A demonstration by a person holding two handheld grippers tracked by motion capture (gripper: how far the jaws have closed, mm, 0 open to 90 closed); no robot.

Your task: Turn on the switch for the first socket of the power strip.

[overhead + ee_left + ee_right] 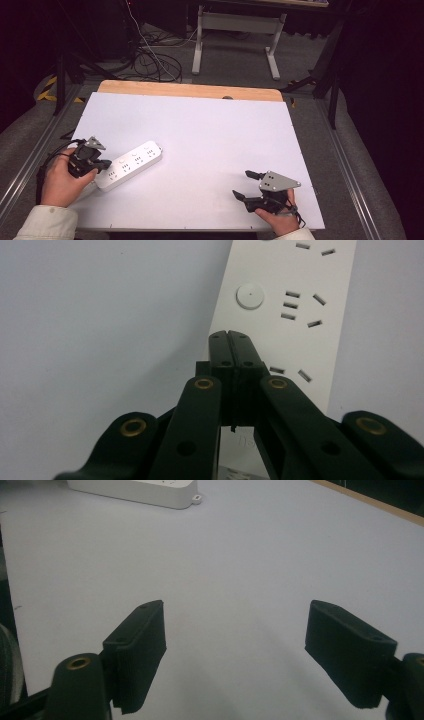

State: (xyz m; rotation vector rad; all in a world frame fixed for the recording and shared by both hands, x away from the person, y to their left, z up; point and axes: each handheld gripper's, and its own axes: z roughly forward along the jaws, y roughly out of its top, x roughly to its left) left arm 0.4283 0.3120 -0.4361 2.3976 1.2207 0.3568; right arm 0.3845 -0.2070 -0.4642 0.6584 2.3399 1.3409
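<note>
White power strip (129, 165) lies diagonal near counter's (210, 125) left edge. Left gripper (102, 165) fingers pressed together, empty, over strip's near end. Right gripper (246, 184) fingers spread wide, empty, near front-right corner.

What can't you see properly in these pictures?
- Near end of the white power strip: in the left gripper view, the closed left hand-held gripper covers it.
- Whether that gripper touches the strip: can't tell.
- Far end of the strip: cut off by the top edge of the left gripper view.
- The strip's cord: none visible in the high view.
- Right hand-held gripper: open over bare table.
</note>
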